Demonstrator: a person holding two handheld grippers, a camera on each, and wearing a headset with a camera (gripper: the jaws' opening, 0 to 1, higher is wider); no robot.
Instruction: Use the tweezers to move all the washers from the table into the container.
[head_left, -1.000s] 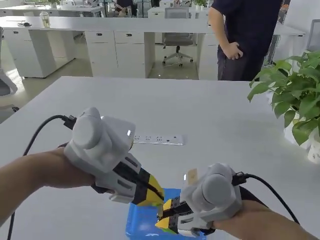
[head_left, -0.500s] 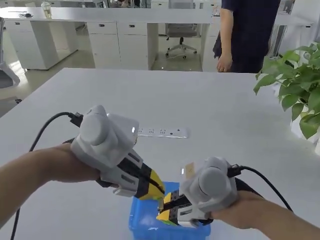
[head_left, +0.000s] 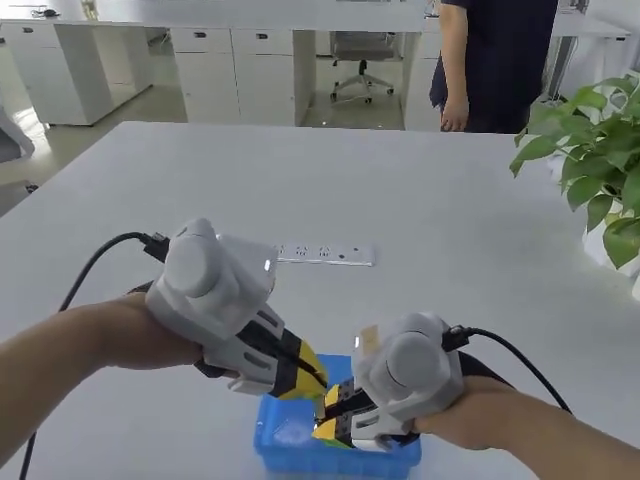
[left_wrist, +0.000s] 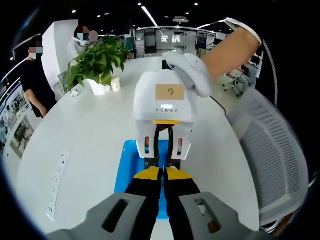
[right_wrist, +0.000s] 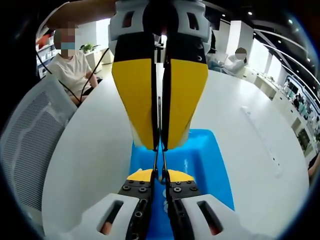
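One container (head_left: 300, 458): blue, open-topped, on the white table (head_left: 450, 250), under both grippers.
Contents: a pale patch on its floor; too blurred to name.
Tweezers (right_wrist: 159, 125): thin metal strip above the container, running between both sets of jaws.
Left gripper (head_left: 318, 385): jaws nearly together, pinching the tweezers.
Right gripper (head_left: 322, 412): tip to tip with the left, jaws likewise pinching the tweezers.
Power strip (head_left: 322, 254): farther back, well apart.

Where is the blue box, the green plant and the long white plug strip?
blue container (head_left: 300, 462): head view, on its front wall.
plant (head_left: 590, 170): head view, on its leaves at the right edge.
power strip (head_left: 325, 254): head view, on the middle of its top.
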